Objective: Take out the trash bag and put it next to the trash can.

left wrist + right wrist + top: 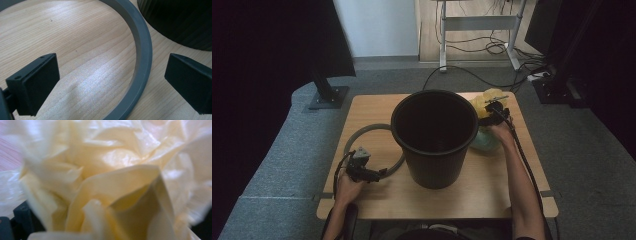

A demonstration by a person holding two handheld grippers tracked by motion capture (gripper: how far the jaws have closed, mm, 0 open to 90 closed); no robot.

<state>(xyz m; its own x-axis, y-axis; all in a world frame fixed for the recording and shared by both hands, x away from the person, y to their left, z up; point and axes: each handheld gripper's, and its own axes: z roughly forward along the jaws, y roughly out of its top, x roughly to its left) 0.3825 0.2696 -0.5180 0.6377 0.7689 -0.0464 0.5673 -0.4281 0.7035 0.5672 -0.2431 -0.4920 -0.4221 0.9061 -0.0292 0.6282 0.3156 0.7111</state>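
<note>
Worktop: a pale wooden surface in the middle of the high view, carrying every item the person handles.

Bin: a black ribbed bin stands upright at the centre, mouth open and unlined; it looks ready to take a liner.

Ring: a grey hoop lies flat on the wood at centre left, its right-hand part passing behind the bin. It is probably the collar that clamps a bag over the rim, set aside until a bag is in.

Left hand-held gripper: low at the left of the high view, just above the wood. In its own view the jaws stand wide apart on either side of the ring's band, one inside the hoop and one outside, nothing yet gripped. That straddle suits closing on the band to lift it.

Right hand-held gripper: at the upper right of the bin, up against a crumpled yellow bag.

Yellow bag: thin, glossy plastic bunched right in front of the right camera, hiding the jaws, so whether they are pinched on it cannot be told. It sits beside the bin rim, likely for draping inside.
</note>
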